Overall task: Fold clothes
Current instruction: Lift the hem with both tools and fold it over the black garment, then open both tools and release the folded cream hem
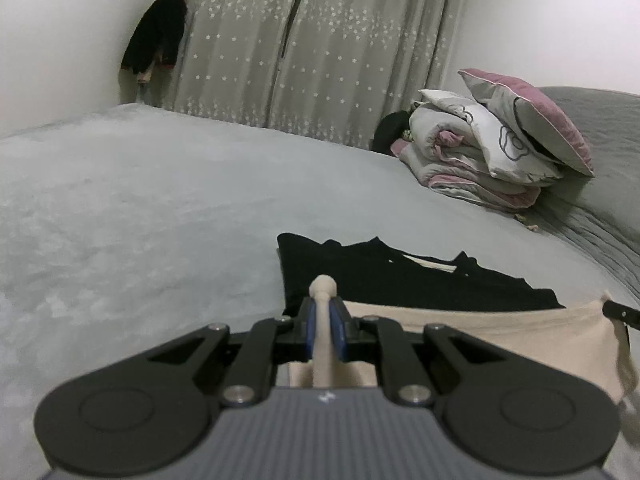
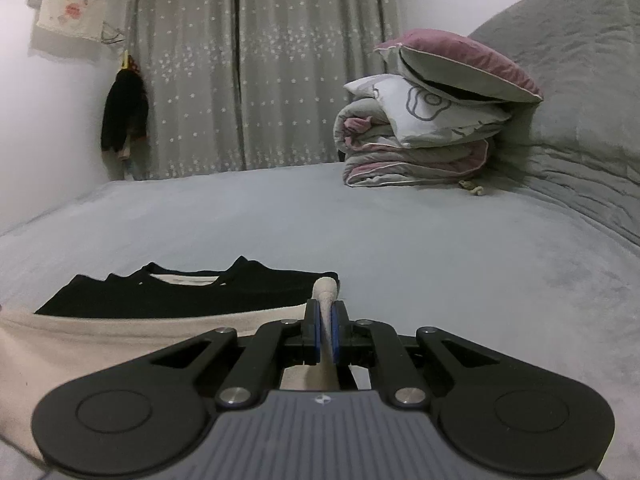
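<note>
With the left hand-held gripper [image 1: 323, 320] and right hand-held gripper [image 2: 327, 326] each pinching closed on a corner of the beige garment [image 1: 500, 334] lying on the bed [image 1: 160, 208], probably its hem, uneven lifting is risking a skewed fold.

Ahead of us the bed [image 2: 400, 232] lies open and flat, with wide room to the left and toward the curtains [image 1: 320, 60]. The folded black garment [image 1: 400, 276] sits just in front of both tools, low but in the path. To the right, the stacked quilt and pillows [image 2: 424, 132] block the far corner, and the grey headboard [image 2: 580, 80] closes that side.
</note>
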A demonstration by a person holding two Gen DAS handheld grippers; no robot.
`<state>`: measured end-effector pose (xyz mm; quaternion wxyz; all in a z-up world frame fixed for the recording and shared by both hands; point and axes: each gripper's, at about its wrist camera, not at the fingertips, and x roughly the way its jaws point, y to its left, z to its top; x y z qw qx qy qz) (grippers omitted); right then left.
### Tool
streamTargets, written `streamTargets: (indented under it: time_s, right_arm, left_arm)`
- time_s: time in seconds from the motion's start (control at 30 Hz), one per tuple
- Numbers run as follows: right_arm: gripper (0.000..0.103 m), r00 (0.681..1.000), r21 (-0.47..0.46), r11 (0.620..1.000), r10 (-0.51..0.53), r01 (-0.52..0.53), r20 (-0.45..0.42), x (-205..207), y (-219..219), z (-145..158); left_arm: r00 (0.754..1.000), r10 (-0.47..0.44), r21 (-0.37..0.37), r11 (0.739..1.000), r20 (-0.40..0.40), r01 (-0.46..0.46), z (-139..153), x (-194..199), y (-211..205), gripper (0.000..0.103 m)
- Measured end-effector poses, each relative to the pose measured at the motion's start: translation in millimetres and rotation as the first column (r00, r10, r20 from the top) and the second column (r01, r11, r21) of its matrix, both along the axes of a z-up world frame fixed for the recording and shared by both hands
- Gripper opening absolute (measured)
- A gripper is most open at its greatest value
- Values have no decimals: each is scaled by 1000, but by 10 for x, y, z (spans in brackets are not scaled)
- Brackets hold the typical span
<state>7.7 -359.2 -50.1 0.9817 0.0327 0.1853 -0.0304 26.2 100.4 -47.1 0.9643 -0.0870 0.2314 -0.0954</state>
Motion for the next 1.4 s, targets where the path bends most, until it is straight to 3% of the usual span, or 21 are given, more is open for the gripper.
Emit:
streamTargets:
  time_s: [0.17,0.33,0.5,0.53,0.57,0.63,0.7,0.77,0.8,1.03,1.17,1.27,1.33,1.4]
  right_arm:
    - [8,999,-15,1000,-25,24,-24,191,39,-84]
    - [8,986,-69,997,-45,34,-160,448,81,-310]
    - [8,978,-86,996,-50,33,-202,506,82,-369]
    - [12,978,-87,996,-54,37,-200,496,76,-363]
    - [16,978,-86,995,-64,48,-197,475,70,-344]
    - [38,977,-83,994,-86,71,-193,428,58,-299]
    - [46,981,-67,996,-72,61,-178,370,87,-221]
    - [53,985,-50,998,-56,48,-162,310,120,-141]
    - [58,987,-46,998,-44,37,-153,272,153,-104]
    - [65,974,-33,986,154,-162,-164,-34,639,-33]
    - [65,947,-87,958,253,-274,-196,-172,917,-149]
    - [66,923,-99,943,284,-318,-260,-223,973,-327]
    - [67,916,-93,938,300,-334,-265,-292,945,-428]
    - [67,913,-89,933,317,-349,-257,-336,898,-428]
  left_arm:
    - [1000,18,30,999,-5,-18,-113,171,-50,9]
    - [993,31,39,999,-111,-27,-300,348,-28,10]
    - [987,47,26,999,-155,-43,-348,396,14,20]
    - [986,53,32,998,-155,-49,-338,389,11,25]
    - [986,60,38,998,-156,-54,-328,383,8,38]
    - [987,81,52,996,-142,-74,-261,337,-11,51]
    - [989,89,55,995,-120,-83,-180,273,-31,58]
    - [992,77,38,997,-100,-74,-91,203,-82,73]
    - [994,67,29,997,-88,-65,-56,167,-119,73]
    - [990,-126,88,987,-68,131,-1,-74,-656,80]
    - [963,-247,161,952,-104,262,-128,-188,-981,80]
    - [924,-328,215,905,-197,367,-318,-252,-1140,82]
    - [922,-344,264,886,-176,381,-393,-359,-1175,83]
    - [918,-354,253,885,-180,391,-384,-392,-1141,84]
